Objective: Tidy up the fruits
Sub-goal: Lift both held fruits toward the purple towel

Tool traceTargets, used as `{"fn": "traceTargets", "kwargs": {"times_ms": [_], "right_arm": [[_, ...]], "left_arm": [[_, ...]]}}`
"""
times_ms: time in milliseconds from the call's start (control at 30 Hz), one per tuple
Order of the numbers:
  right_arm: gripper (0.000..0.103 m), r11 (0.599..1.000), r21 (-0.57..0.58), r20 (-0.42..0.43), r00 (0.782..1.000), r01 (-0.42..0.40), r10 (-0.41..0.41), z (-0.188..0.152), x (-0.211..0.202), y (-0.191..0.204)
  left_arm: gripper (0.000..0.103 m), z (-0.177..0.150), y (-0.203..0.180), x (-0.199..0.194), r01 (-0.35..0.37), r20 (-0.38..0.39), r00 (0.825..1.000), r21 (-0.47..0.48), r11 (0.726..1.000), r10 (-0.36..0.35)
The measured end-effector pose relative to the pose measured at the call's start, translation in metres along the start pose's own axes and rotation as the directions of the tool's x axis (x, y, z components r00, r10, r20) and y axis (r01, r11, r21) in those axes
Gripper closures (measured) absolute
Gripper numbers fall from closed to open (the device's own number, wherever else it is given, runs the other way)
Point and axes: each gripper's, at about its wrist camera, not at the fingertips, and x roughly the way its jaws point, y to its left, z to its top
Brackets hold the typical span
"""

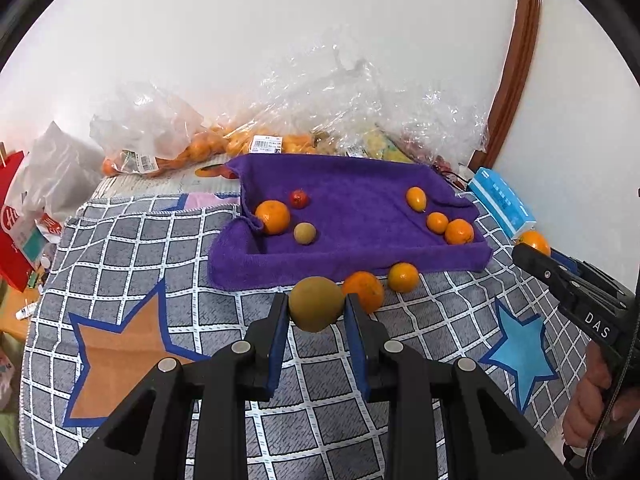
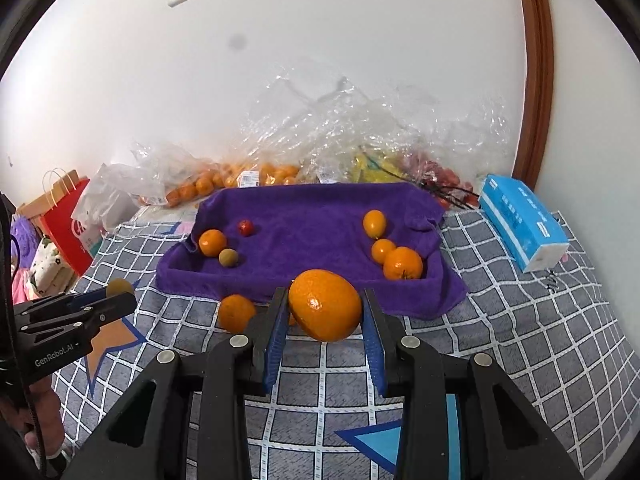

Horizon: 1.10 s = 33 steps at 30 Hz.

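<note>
My left gripper (image 1: 316, 300) is shut on a round green-brown fruit (image 1: 316, 310), held above the checked blanket. My right gripper (image 2: 325, 298) is shut on a large orange (image 2: 325, 312), also lifted. Ahead lies a tray lined with a purple towel (image 1: 360, 258). Its left side holds an orange (image 1: 272, 216), a small red fruit (image 1: 299, 199) and a small brown fruit (image 1: 305, 233). Its right side holds an oval kumquat (image 1: 416, 199) and two oranges (image 1: 459, 231). Two more oranges (image 1: 403, 277) lie on the blanket before the tray.
Clear plastic bags of fruit (image 2: 248, 176) pile against the white wall behind the tray. A blue tissue pack (image 2: 524, 228) lies at the right, near a wooden door frame (image 2: 536, 80). A red paper bag (image 2: 68, 220) stands at the left. The blanket (image 1: 120, 248) covers the surface.
</note>
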Motion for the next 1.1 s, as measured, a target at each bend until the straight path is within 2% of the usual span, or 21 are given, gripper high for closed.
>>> {"fn": "traceTargets", "kwargs": {"times_ms": [467,667,900,1100], "right_arm": [[0.068,1.000,-0.021,0.038,0.999,0.002,-0.002,0.025,0.009,-0.002],[0.068,0.998,-0.049,0.031,0.999,0.028,-0.026,0.026,0.025,-0.006],[0.068,1.000,-0.010,0.020,1.000,0.017,-0.016,0.038,0.041,-0.018],[0.068,0.999,-0.042,0.018,0.999,0.028,-0.028,0.044,0.054,-0.016]], "left_arm": [[0.076,0.033,0.001,-0.009,-0.027,0.066,0.997,-0.033,0.999,0.029],[0.076,0.040,0.006,0.006,-0.039,0.050,0.998,-0.048,0.998,0.041],[0.076,0.053,0.013,0.017,-0.037,0.053,0.998,-0.071,0.997,0.041],[0.076,0.059,0.018,0.028,-0.035,0.041,0.998,-0.081,0.996,0.038]]}}
